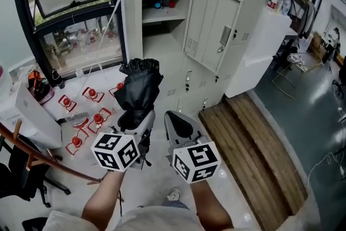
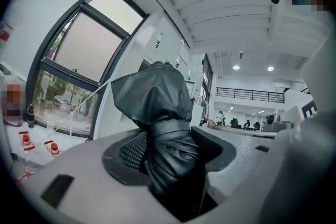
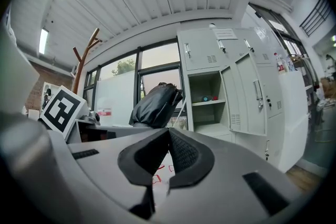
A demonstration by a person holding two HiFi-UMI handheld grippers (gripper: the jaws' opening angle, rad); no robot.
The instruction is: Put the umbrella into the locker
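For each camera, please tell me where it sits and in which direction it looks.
Head view: on the person's head, looking steeply down at the open locker; both forearms, the left gripper holding the umbrella, and the right gripper show.
Left gripper view: on the left gripper, looking along its jaws, closed on the umbrella, toward a window.
Right gripper view: on the right gripper, looking along its shut, empty jaws toward the locker.
Shared: the umbrella shows in all three.

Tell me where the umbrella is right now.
In the head view the folded black umbrella sits left of centre, clamped in the left gripper, in front of the open locker compartment and beside the right gripper.
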